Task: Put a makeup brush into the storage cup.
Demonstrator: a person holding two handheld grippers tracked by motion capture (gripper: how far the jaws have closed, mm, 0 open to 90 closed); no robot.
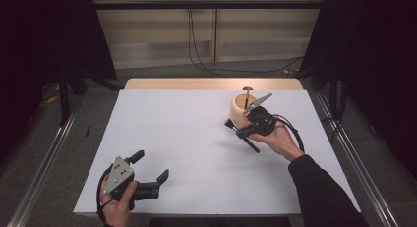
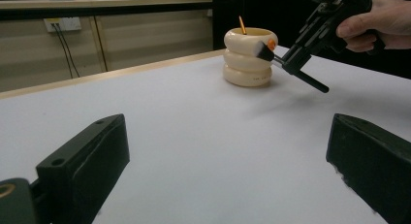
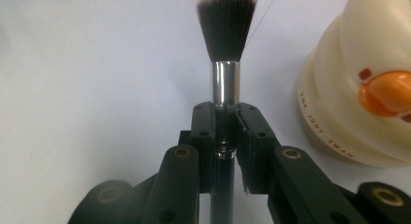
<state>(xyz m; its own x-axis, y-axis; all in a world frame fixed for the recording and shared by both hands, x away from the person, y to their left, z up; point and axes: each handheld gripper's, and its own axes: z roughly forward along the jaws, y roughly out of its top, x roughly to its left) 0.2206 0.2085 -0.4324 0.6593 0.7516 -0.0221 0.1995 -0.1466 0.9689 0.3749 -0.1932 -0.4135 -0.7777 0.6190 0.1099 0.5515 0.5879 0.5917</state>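
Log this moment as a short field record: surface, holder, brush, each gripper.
surface: white table
holder: cream ringed cup, upright at the far right, orange-tipped stick standing in it
brush: makeup brush, dark bristles, silver ferrule, beside the cup
right gripper: shut on the brush handle, next to the cup
left gripper: open, holding nothing, near left corner
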